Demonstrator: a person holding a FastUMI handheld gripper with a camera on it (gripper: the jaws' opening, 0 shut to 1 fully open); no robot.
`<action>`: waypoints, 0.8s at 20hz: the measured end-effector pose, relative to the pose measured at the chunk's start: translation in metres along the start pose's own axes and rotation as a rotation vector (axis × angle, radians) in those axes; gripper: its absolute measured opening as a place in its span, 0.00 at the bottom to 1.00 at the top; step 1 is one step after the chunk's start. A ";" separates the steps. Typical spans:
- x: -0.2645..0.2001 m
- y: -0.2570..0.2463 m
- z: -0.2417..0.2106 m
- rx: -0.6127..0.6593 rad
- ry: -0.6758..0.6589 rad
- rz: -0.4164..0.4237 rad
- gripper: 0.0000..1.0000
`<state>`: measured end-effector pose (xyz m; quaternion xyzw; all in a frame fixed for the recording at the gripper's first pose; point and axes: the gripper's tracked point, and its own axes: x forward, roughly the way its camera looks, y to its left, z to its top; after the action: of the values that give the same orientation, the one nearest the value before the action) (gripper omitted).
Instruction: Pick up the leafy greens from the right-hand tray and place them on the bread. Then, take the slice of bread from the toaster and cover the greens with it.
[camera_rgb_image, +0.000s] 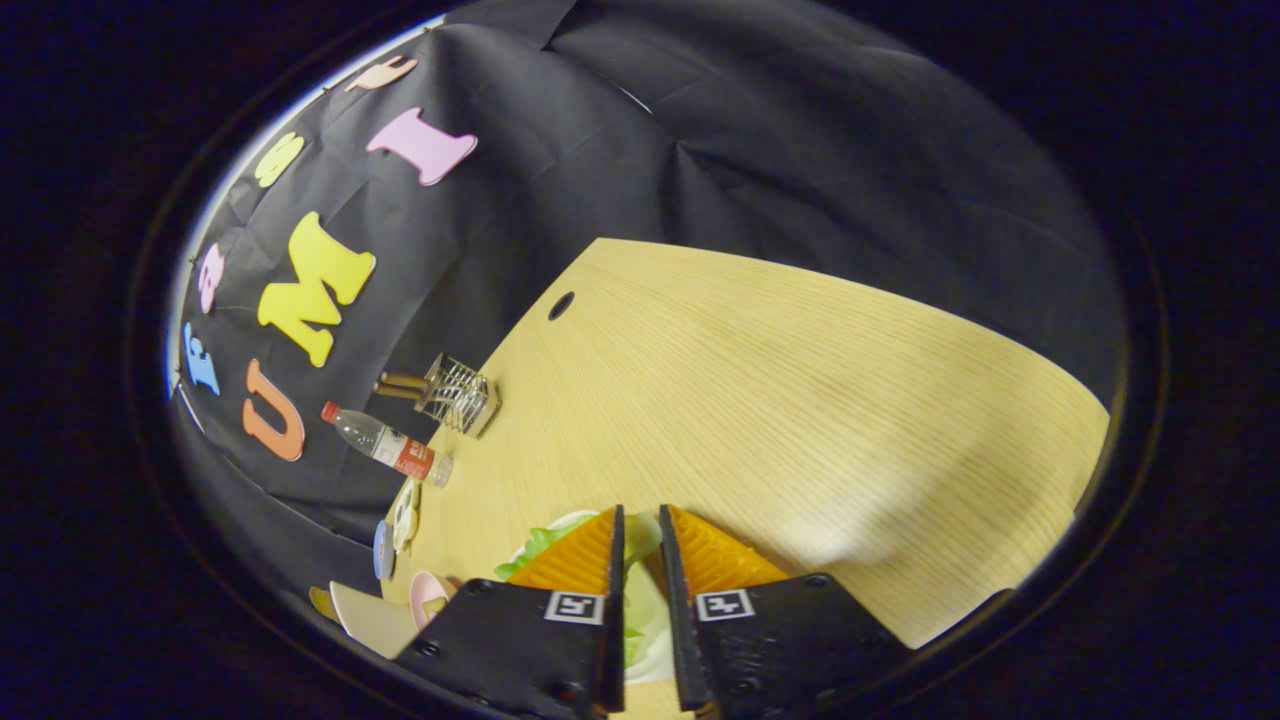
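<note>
My gripper (640, 512) points along the wooden table (800, 400), its two fingers drawn close together. A bunch of pale leafy greens (637, 605) is pinched in the narrow gap between them. More of the leaves (532, 545) spill out to the left of the left finger. A thin white rim (572, 519) curves just behind the leaves; I cannot tell whether it belongs to the tray. The fingers hide what lies under the greens.
A wire rack with wooden handles (455, 393) and a water bottle with a red cap (385, 447) stand at the table's far left edge, by the black cloth. Several small dishes and cups (405, 520) sit left of the fingers. A round hole (561, 305) pierces the tabletop further off.
</note>
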<state>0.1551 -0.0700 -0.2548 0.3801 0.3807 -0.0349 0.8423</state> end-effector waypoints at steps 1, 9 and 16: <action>-0.001 0.001 0.001 -0.005 -0.001 0.004 0.07; -0.051 0.051 0.016 -0.005 -0.092 0.142 0.00; -0.110 0.140 -0.005 -0.048 -0.152 0.291 0.00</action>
<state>0.1233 0.0070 -0.0975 0.4073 0.2577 0.0679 0.8735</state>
